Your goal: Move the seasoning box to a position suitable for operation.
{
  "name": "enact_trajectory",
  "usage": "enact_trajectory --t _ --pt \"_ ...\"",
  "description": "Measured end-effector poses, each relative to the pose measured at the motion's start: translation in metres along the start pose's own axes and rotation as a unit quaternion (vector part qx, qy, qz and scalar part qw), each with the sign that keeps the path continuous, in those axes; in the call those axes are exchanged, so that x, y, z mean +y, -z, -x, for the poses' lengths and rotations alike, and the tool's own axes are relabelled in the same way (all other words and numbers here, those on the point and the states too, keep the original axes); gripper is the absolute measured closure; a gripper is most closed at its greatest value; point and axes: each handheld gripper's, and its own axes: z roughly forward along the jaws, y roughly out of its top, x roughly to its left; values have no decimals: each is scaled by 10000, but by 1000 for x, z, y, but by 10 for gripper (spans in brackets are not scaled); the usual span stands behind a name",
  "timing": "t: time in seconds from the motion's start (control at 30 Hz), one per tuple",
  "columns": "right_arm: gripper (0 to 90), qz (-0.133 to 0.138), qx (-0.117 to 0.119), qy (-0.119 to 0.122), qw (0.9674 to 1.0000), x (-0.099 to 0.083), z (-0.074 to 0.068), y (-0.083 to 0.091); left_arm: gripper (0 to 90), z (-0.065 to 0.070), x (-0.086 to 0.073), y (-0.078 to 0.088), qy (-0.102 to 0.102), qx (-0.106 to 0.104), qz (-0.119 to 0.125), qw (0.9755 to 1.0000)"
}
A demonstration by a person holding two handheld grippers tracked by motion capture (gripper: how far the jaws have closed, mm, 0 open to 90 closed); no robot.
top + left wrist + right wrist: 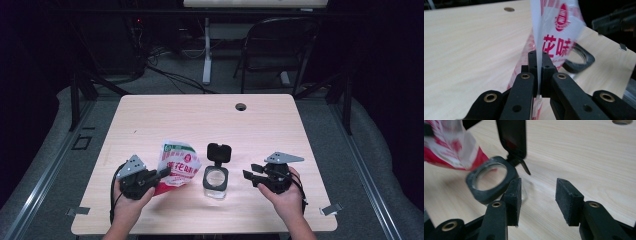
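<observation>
High view: the left gripper (162, 173) holds a red-and-white printed plastic packet (178, 166) lifted and tilted toward a clear square jar with a black rim (216, 178), whose hinged black flip lid (219, 152) stands open. The jar stands near the front middle of the pale wooden worktop (210, 120). The right gripper (254, 175) waits just beside the jar, not touching it. By my reading, the lid is already up and the packet is in hand; pouring into the jar is yet to come.

Left gripper view: the jaws are pinched tight on the packet's thin edge. Large red Chinese characters read "花味", with a red oval logo above; the smaller print is too blurred to read.

Right gripper view: the jaws stand wide with nothing between them, the jar's rim just beside the left pad (514, 195).
</observation>
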Motion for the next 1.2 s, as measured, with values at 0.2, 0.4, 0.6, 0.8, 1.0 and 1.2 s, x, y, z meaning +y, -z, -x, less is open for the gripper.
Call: enact_trajectory --t 0.2,0.4,0.6,0.8,1.0,1.2 --pt "561 302 413 135 9986 18 -17 14 899 -3 -18 -2 385 -154 3 9991" --pt "531 217 791 446 9956 33 -46 3 898 -2 -29 -7 435 -170 -98 9989" --pt "530 16 1190 695 9905 47 -73 -22 898 -7 -35 -6 541 -180 -115 9983" --pt "531 -135 1390 888 9862 56 -92 -39 898 -7 -37 -6 553 -232 -136 9981" --pt "532 -225 1609 965 9820 60 -106 -47 898 -4 -37 -7 475 -269 -183 9983" --pt "552 -358 1687 1066 9792 62 -117 -58 898 -1 -37 -9 463 -296 -209 9983"
